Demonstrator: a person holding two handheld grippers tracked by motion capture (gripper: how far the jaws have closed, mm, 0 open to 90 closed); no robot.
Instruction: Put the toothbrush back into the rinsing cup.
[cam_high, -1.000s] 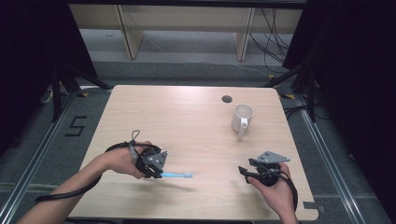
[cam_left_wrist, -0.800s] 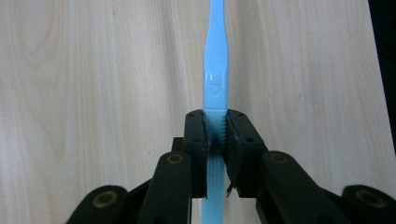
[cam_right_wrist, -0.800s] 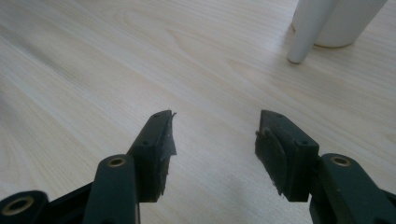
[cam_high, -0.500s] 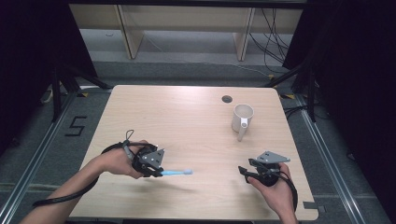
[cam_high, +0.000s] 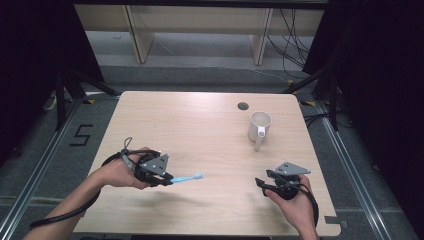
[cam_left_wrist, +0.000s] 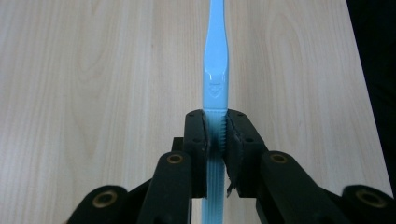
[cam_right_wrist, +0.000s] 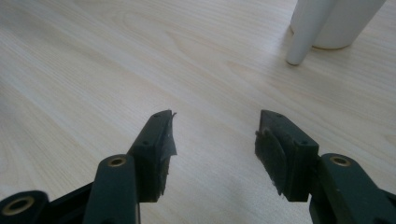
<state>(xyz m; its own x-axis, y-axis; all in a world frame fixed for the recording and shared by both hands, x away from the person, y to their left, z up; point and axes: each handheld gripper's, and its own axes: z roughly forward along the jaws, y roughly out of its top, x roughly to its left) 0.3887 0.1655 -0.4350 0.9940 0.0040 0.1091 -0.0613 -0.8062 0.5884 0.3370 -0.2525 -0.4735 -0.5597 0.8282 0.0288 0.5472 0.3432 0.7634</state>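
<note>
A light blue toothbrush (cam_high: 187, 178) sticks out level to the right from my left gripper (cam_high: 167, 180), which is shut on its ribbed handle near the table's front left. In the left gripper view the toothbrush (cam_left_wrist: 215, 70) runs straight up between the jaws of that gripper (cam_left_wrist: 216, 135). My right gripper (cam_high: 260, 183) rests at the front right, open with nothing between its fingers; its view shows the gripper (cam_right_wrist: 215, 126) over bare wood. A white mug (cam_high: 259, 126) stands at the back right, handle toward me, and its base (cam_right_wrist: 327, 23) shows in the right gripper view.
The light wooden table (cam_high: 200, 125) has a round dark cable hole (cam_high: 243, 106) near its far edge. Dark floor and black frame legs surround the table; shelving stands behind it.
My left hand with the toothbrush has drifted slightly toward the near-left. The right hand has stayed still.
</note>
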